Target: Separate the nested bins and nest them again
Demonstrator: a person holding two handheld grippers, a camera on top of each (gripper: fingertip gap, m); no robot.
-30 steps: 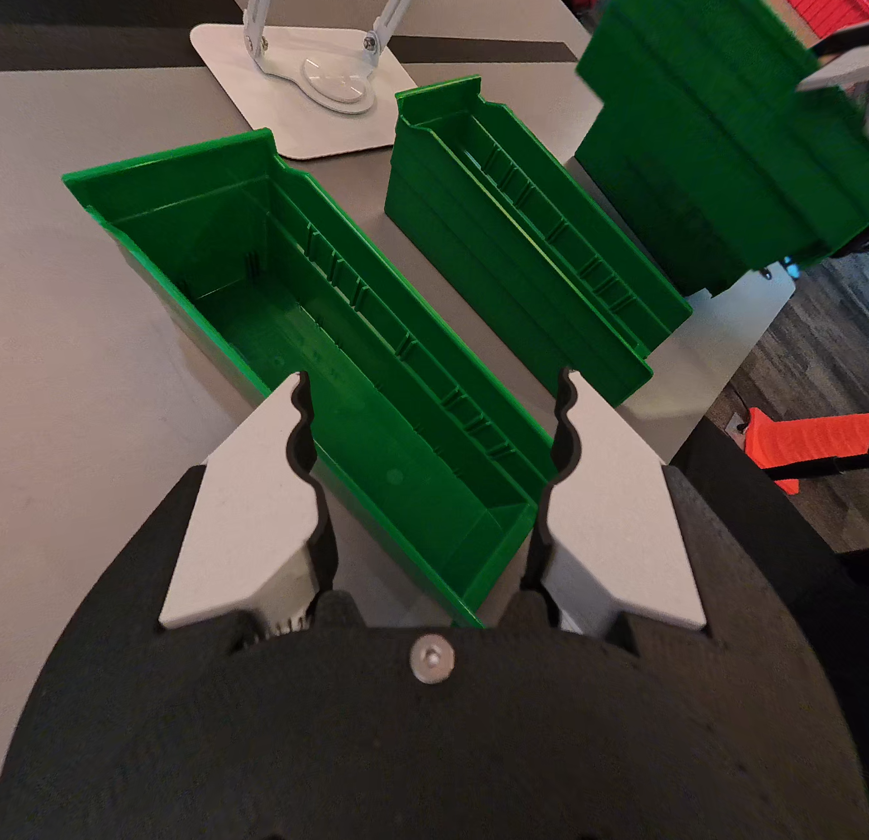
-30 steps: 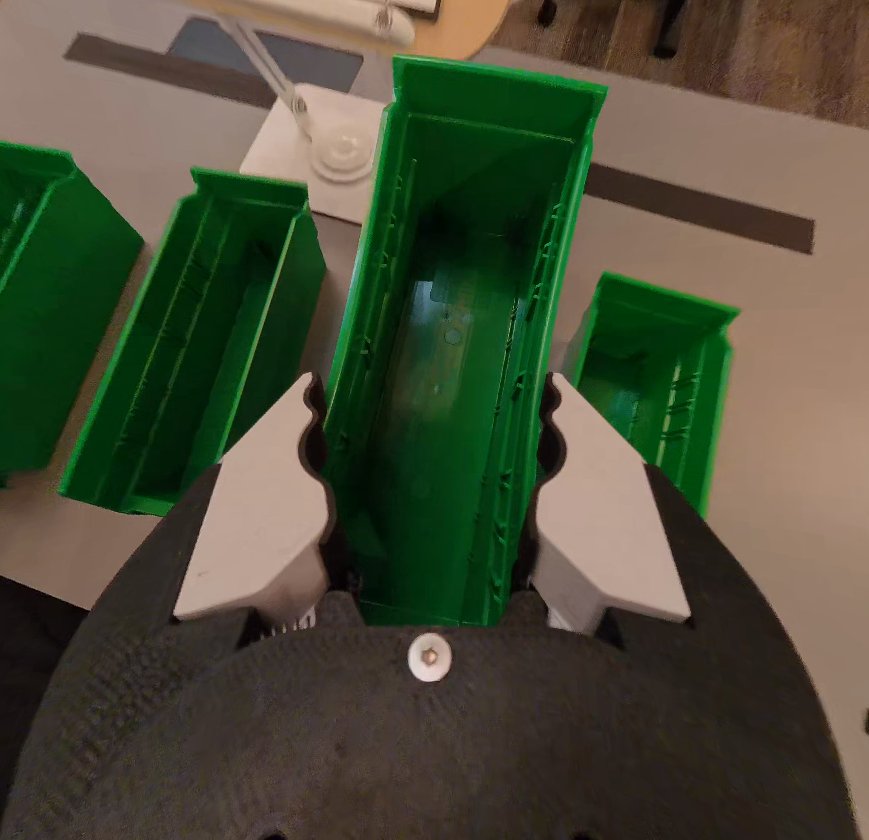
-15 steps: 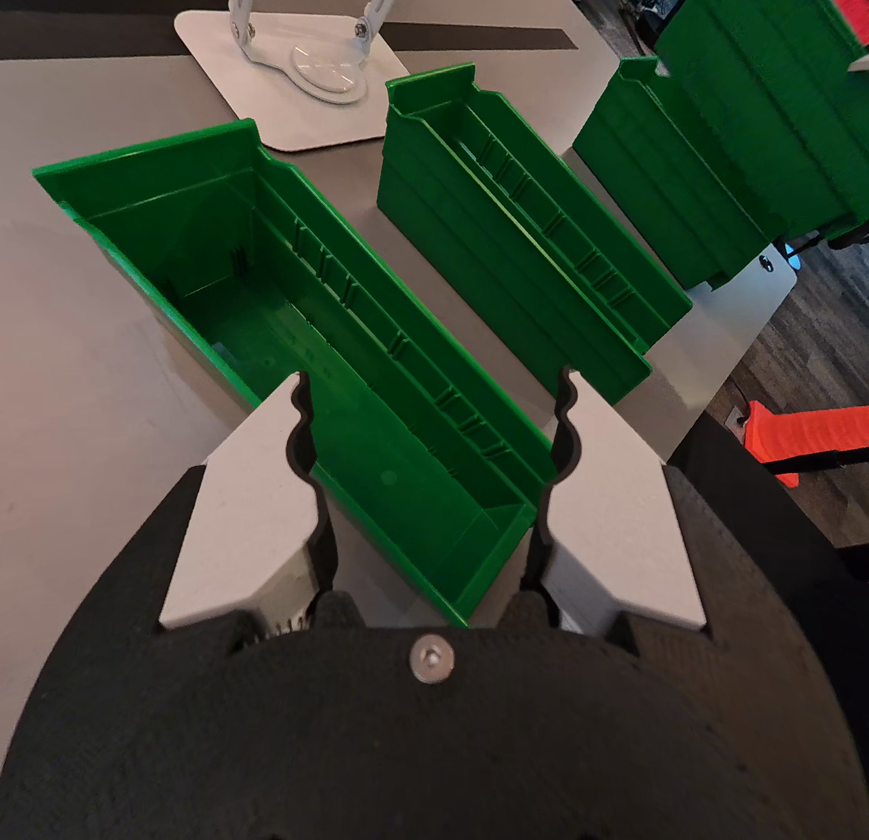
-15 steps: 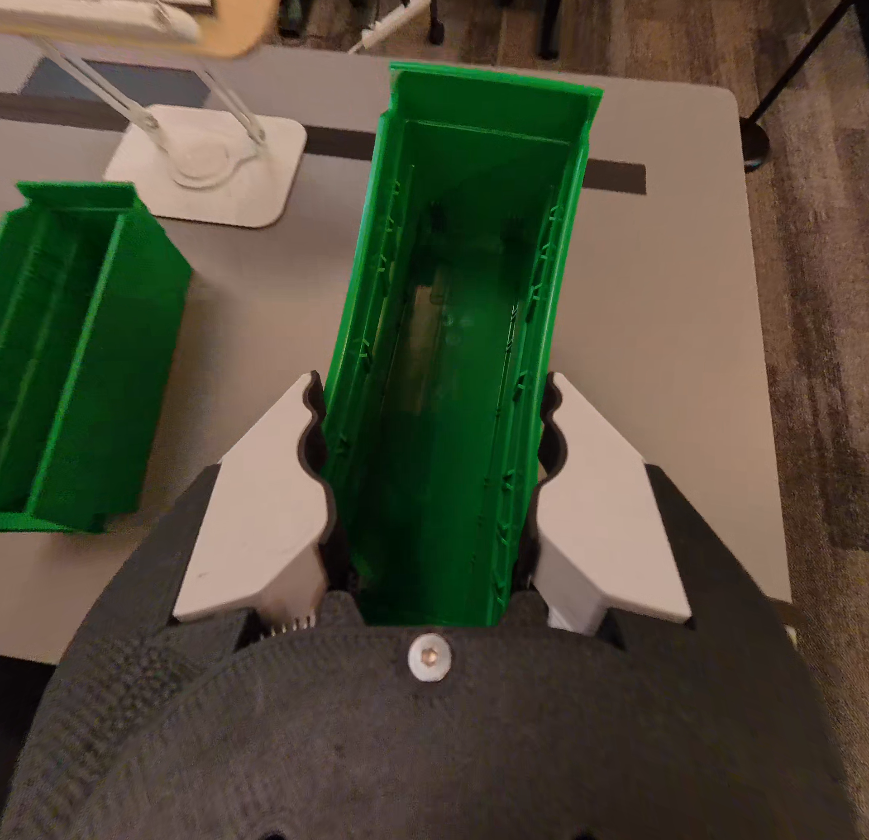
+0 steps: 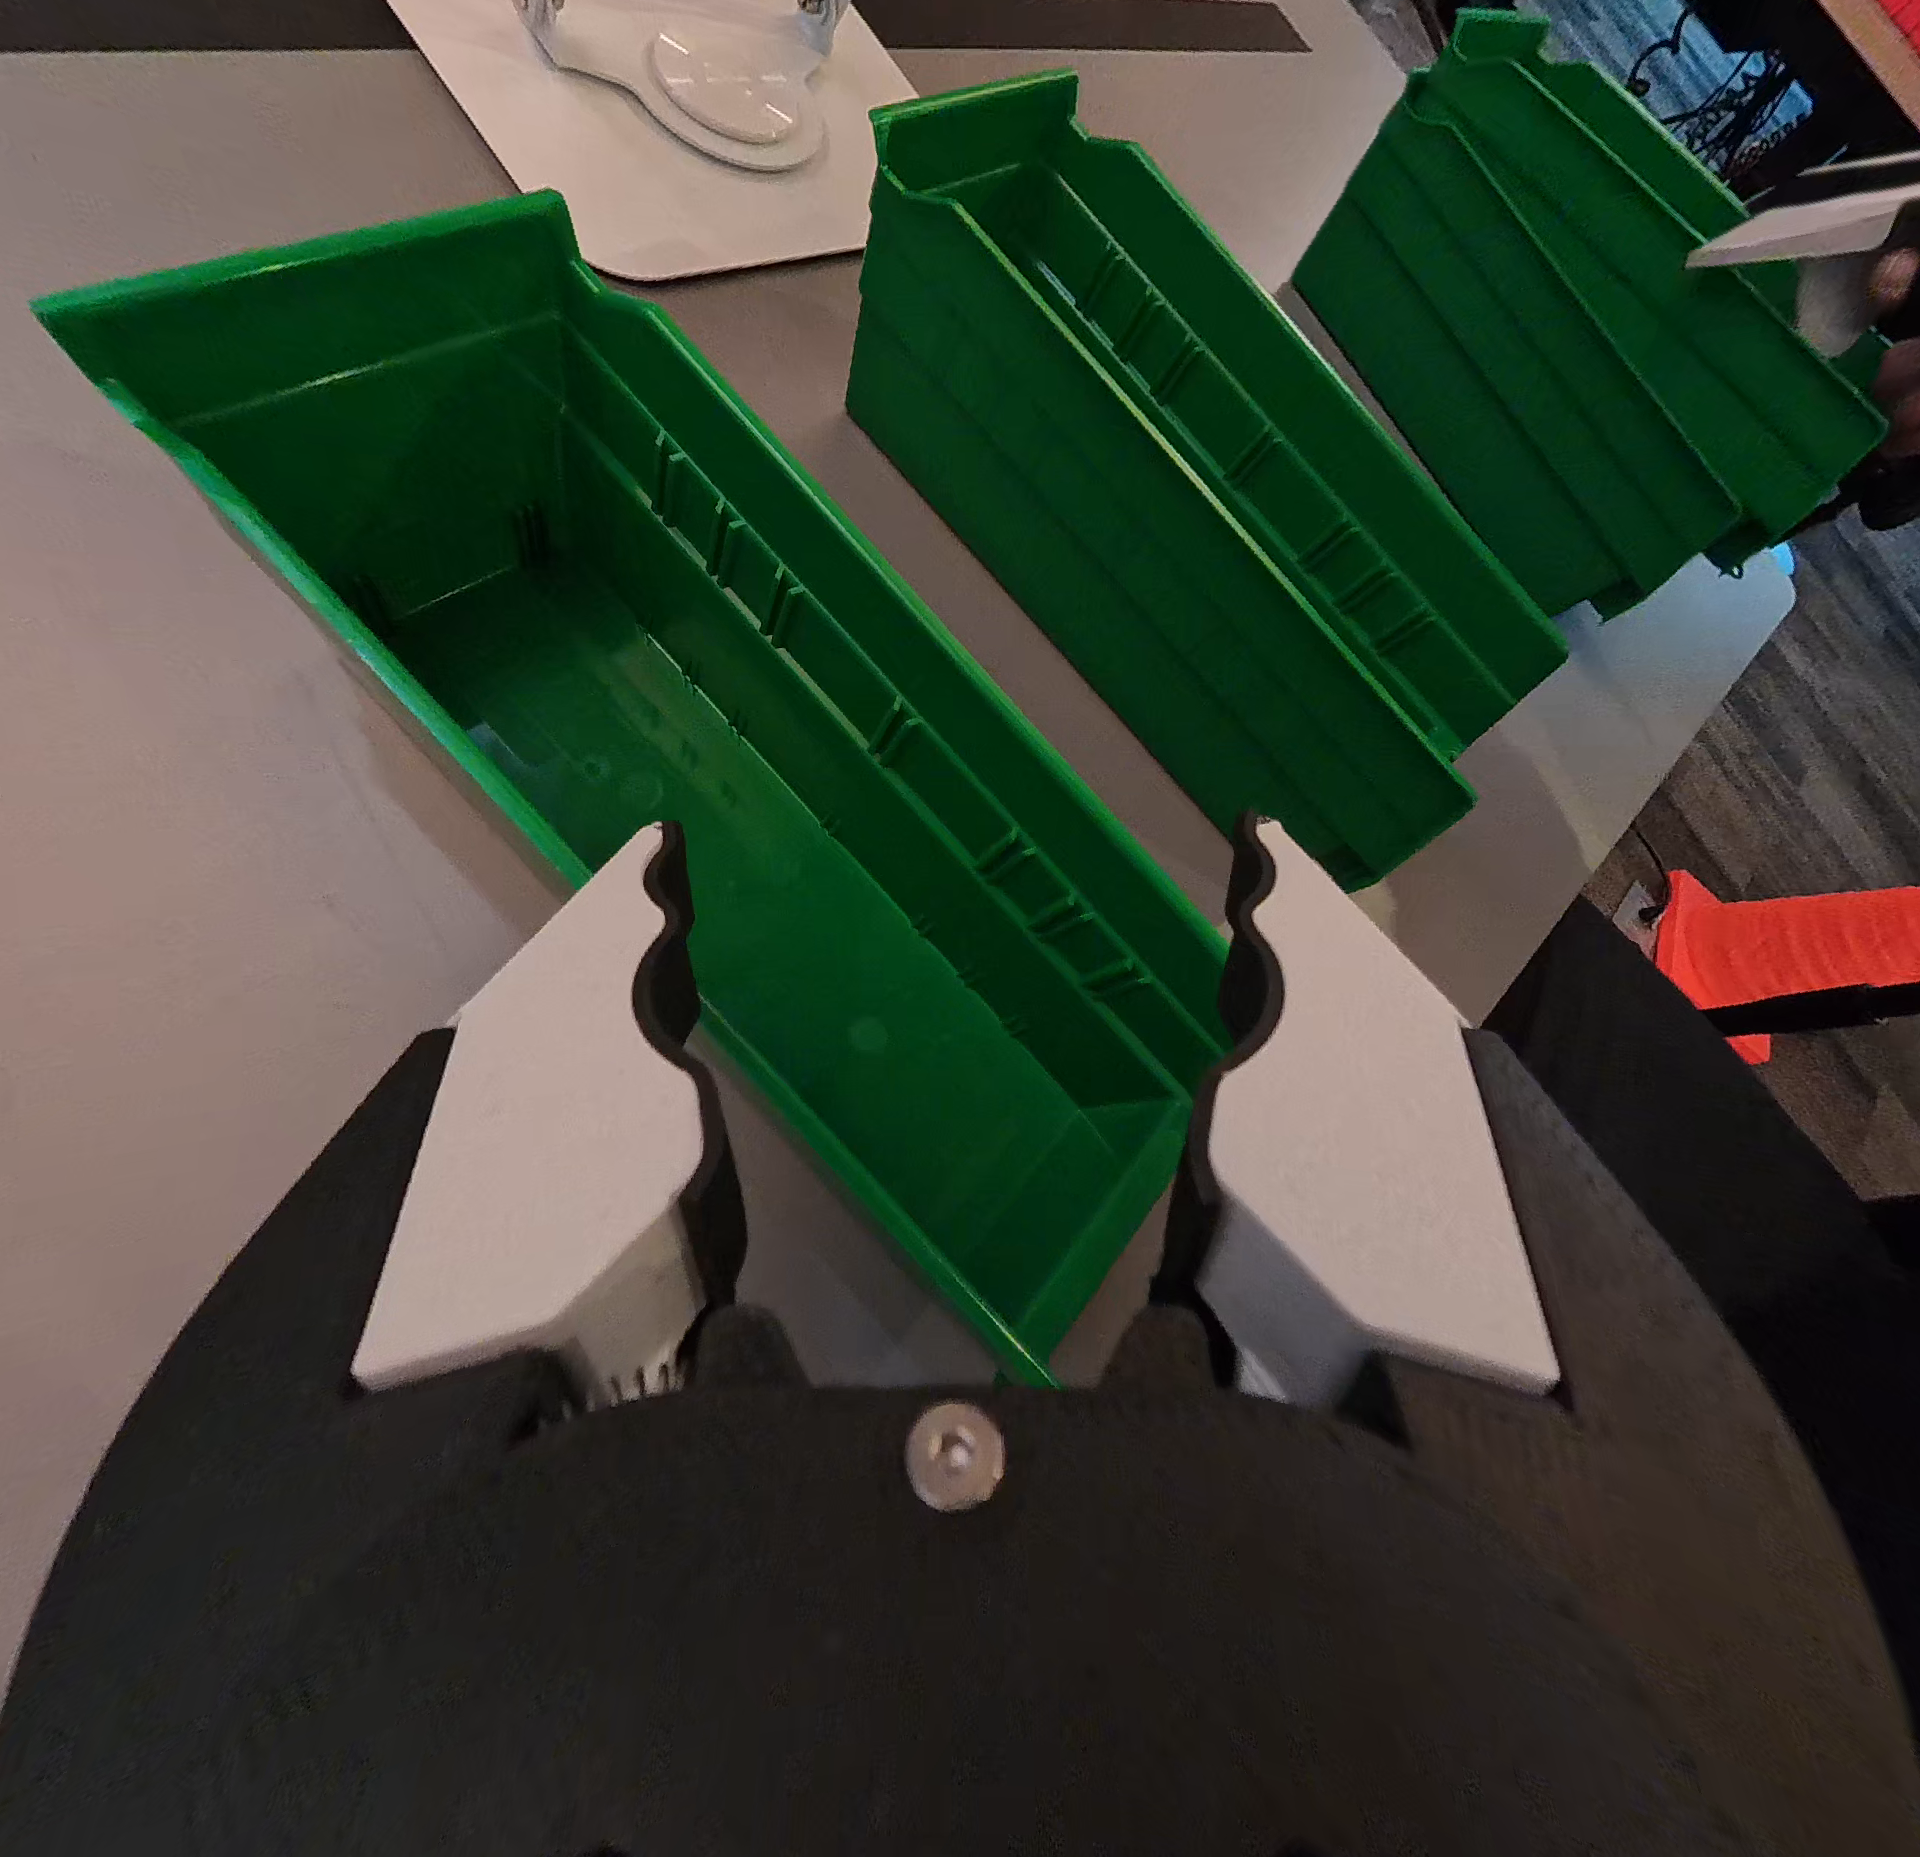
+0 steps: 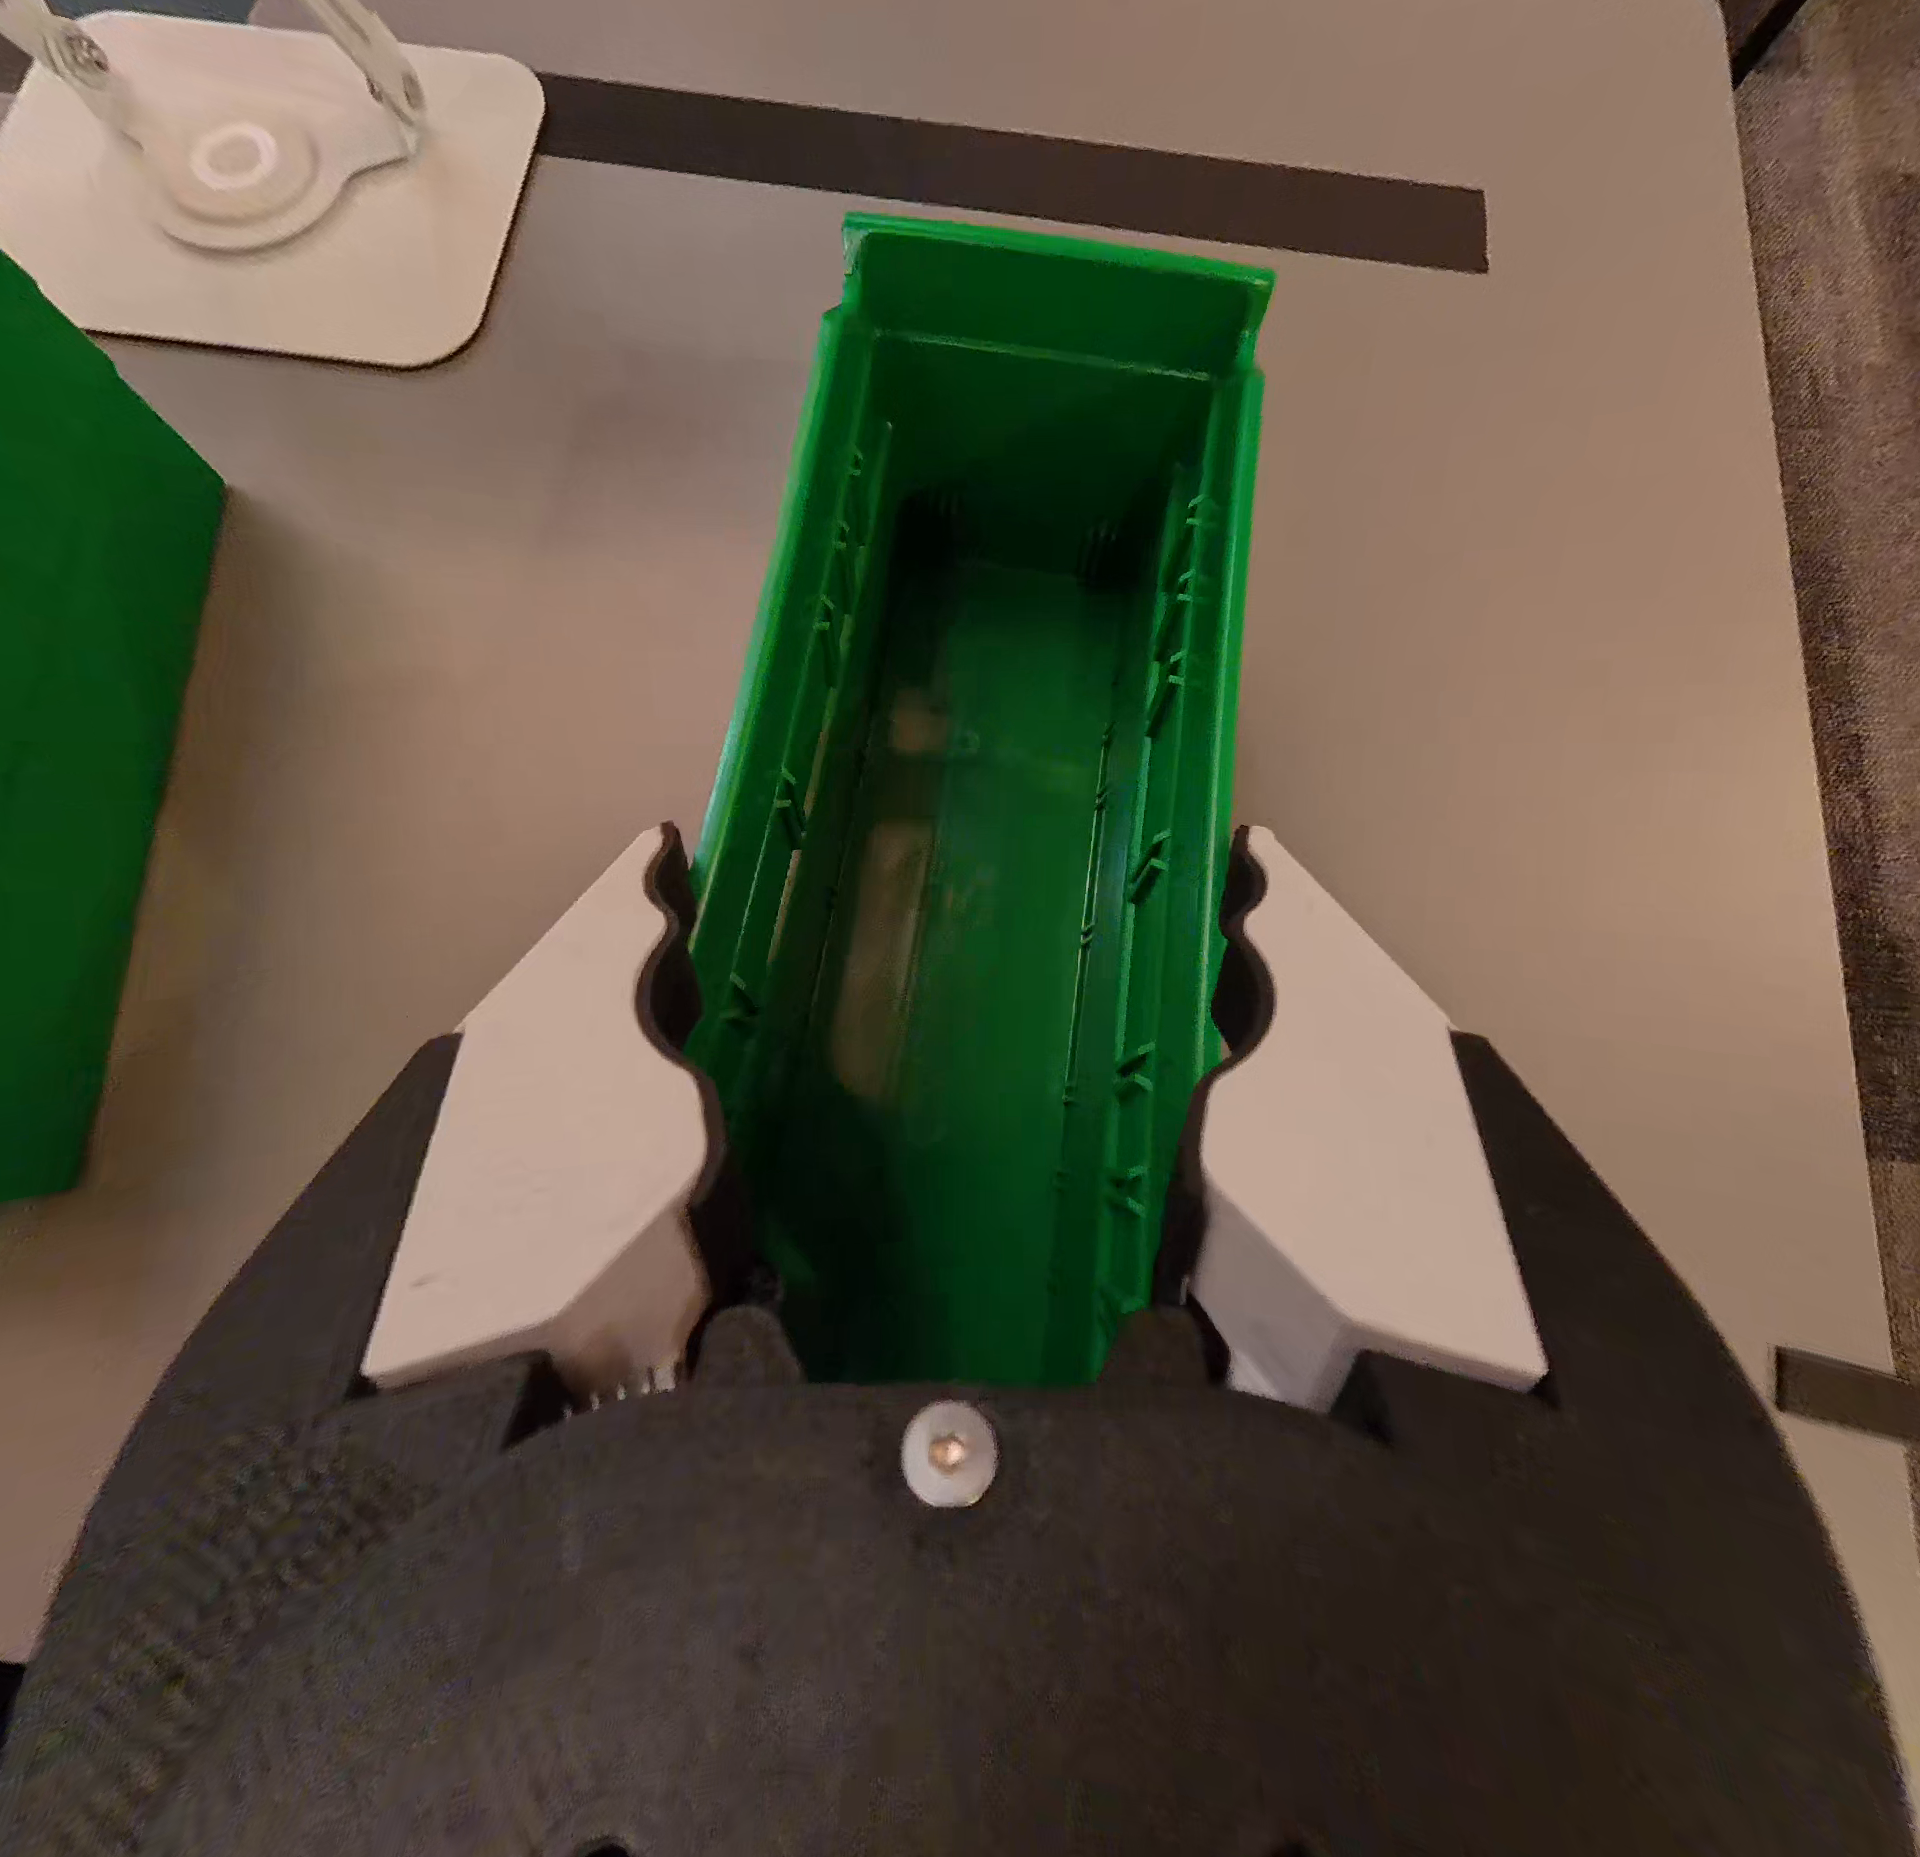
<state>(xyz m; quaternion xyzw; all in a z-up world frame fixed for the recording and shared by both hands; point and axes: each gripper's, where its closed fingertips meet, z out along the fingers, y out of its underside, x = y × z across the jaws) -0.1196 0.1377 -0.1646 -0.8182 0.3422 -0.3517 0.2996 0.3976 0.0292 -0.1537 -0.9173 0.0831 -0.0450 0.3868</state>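
Presently, findings as follows:

- The right gripper [image 6: 956, 976] holds a green bin [image 6: 987, 768] across its width: one finger [image 6: 582, 1080] presses on the outside of each long wall at the near end, so the jaws are closed on it.
- This held bin's long axis runs straight away from the jaws, open side up. It sits low over the grey table [image 6: 1455, 664]; whether its base touches the top cannot be told from either view.
- In the left wrist view the same bin [image 5: 1558, 332] shows at the far right, near the table's right edge, with a finger of the right gripper beside it.
- The left gripper [image 5: 956, 976] has its jaws spread wide. The near end of the large bin [image 5: 727, 716] lies between and below them (no wall is pinched), with its corner close to the right-hand finger [image 5: 1351, 1132].
- The large bin's long axis runs from the jaws away toward the upper left, skewed to the gripper's line.
- A middle bin [image 5: 1143, 477] rests on the table between the two others, apart from both.
- A white stand base [image 5: 665, 103] sits behind the bins.
- Judgement: separation appears nearly complete, this bin being set down. Re-nesting will require matching long axes, and the left gripper is nearer the large bin.
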